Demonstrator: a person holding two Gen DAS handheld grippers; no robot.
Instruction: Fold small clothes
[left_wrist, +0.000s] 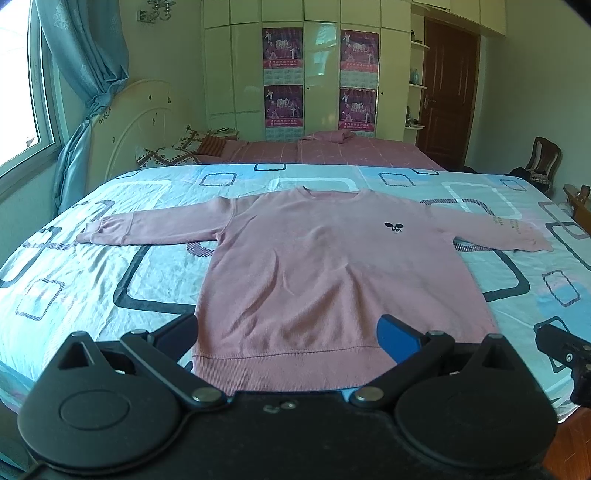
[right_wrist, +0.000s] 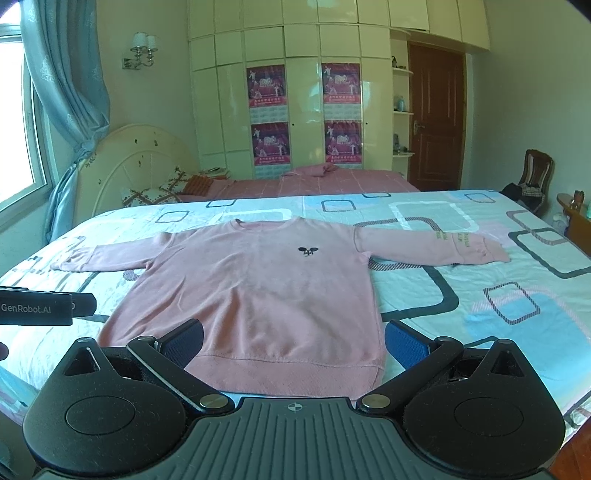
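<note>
A bed (left_wrist: 92, 258) fills most of both wrist views, covered by a pale blue, white and pink sheet (right_wrist: 480, 295) printed with dark rounded rectangles; its near edge and far corners are cut off by the frame. Behind it lies a second bed with a pink checked cover (left_wrist: 332, 151), then a cream wardrobe (right_wrist: 229, 110) carrying four magenta posters (right_wrist: 266, 86) whose print is too small to read.

A pink sweatshirt (left_wrist: 332, 277) lies flat and face up in the middle of the sheet, neck toward the far side, both sleeves stretched out sideways, hem toward the cameras. A small dark emblem (right_wrist: 307, 251) sits on its chest; the lettering on one sleeve (right_wrist: 454, 240) is too blurred to make out.

The left gripper (left_wrist: 288, 332) hovers over the hem with its fingers spread wide and nothing between them; its body hides the hem's near edge. The right gripper (right_wrist: 293, 341) is likewise spread wide and empty above the hem, covering part of it. Whether either touches the cloth cannot be told. Each gripper also shows at the edge of the other's view, mostly cut off.
</note>
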